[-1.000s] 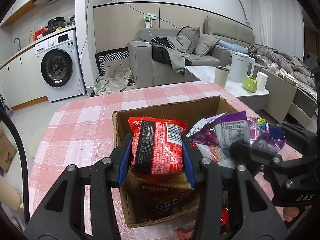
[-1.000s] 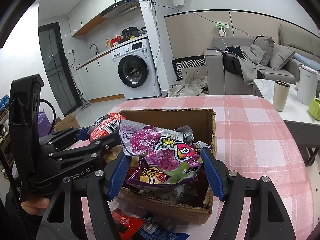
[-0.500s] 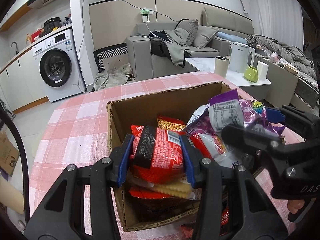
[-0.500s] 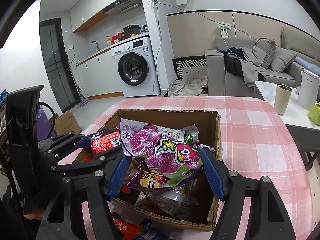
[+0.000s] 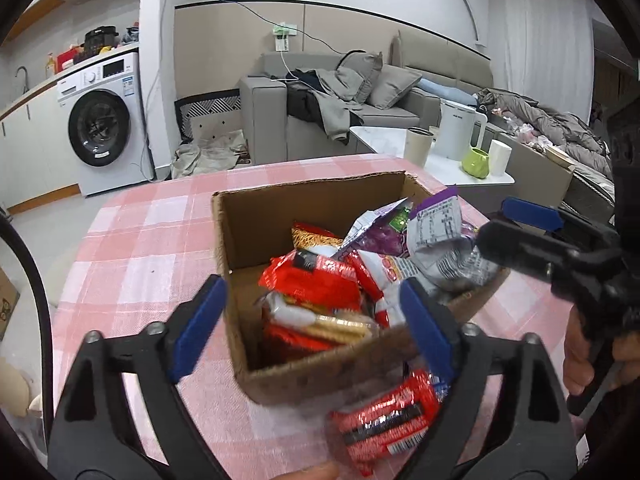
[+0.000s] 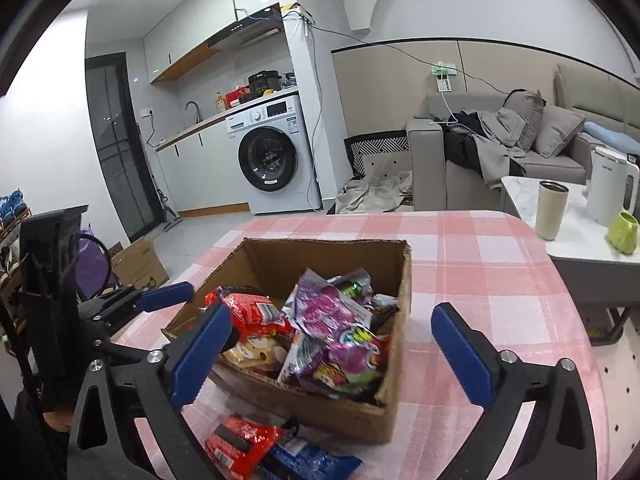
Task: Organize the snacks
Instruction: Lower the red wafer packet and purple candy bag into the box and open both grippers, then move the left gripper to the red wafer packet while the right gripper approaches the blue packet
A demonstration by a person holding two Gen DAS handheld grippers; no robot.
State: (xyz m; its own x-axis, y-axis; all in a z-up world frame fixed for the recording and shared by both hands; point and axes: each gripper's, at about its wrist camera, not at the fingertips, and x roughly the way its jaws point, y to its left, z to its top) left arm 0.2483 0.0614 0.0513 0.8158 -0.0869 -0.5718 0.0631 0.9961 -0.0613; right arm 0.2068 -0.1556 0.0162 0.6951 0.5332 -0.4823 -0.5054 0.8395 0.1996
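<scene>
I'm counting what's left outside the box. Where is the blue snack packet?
In the right wrist view, the blue snack packet lies on the checked tablecloth just in front of the cardboard box, touching the red packet on its left.

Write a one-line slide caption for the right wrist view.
Open right gripper above snack-filled cardboard box on pink checked table.

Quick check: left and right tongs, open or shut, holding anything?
Left tongs: open, holding nothing, above the cardboard box.
Right tongs: open, holding nothing; a purple snack bag lies in the box below.
</scene>
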